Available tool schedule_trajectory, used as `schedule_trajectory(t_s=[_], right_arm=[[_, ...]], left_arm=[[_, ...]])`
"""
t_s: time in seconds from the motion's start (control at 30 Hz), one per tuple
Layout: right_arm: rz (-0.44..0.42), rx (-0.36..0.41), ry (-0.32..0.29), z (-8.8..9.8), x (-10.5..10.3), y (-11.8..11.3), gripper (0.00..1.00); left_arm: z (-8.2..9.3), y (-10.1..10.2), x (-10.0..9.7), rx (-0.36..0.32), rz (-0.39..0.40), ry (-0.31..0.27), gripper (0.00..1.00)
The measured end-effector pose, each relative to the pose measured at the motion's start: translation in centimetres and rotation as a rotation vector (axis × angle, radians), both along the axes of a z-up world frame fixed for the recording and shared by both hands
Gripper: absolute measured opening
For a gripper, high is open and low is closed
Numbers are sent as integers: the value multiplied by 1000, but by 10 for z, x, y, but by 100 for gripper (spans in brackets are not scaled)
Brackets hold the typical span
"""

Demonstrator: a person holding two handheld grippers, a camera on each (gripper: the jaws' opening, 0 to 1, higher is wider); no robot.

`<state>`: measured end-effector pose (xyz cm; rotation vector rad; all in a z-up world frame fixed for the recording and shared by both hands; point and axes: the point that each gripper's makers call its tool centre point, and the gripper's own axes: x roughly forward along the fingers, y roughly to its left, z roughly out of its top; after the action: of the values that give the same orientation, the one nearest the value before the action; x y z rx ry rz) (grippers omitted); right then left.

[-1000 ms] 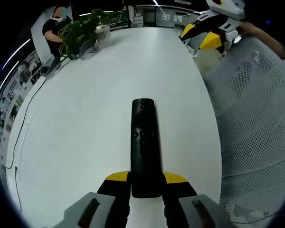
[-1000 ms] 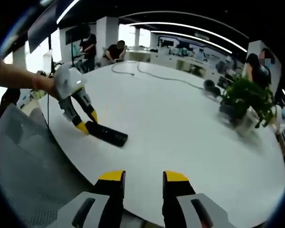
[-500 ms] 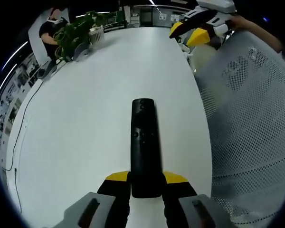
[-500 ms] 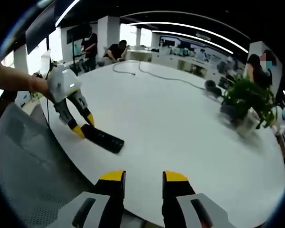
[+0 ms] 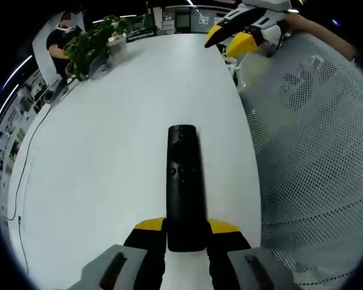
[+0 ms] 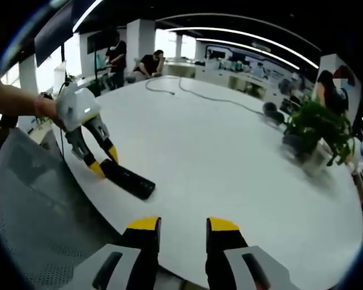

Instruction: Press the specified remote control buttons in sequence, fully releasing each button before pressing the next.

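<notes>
A black remote lies on a big white table [image 5: 109, 151] in an office room.

A green plant [image 6: 317, 130] stands far off on the table, and a thin cable [image 6: 199, 93] lies across it. A gray mesh chair [image 5: 314, 151] is beside the table edge. The left gripper view shows the remote [image 5: 183, 187] with its buttons up. The left gripper [image 5: 184, 232] pinches the remote's near end. In the right gripper view, a bare arm [image 6: 15, 103] holds that gripper low over the table edge. The right gripper [image 6: 181, 225] has its jaws spread apart, holding nothing.
</notes>
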<state>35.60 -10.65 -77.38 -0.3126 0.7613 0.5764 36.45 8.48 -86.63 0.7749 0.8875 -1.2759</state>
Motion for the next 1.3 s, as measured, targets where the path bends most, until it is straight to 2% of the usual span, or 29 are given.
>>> schedule_trajectory(t_s=[0.87, 1.2, 1.3], right_arm=[[37, 5, -8, 2, -2, 6, 25], [70, 1, 13, -1, -6, 12, 23], [71, 23, 30, -3, -8, 14, 23]], left_arm=[[0, 0, -24, 9, -33, -1, 26], [1, 1, -33, -13, -45, -2, 26], [1, 0, -35, -23, -39, -4, 26]])
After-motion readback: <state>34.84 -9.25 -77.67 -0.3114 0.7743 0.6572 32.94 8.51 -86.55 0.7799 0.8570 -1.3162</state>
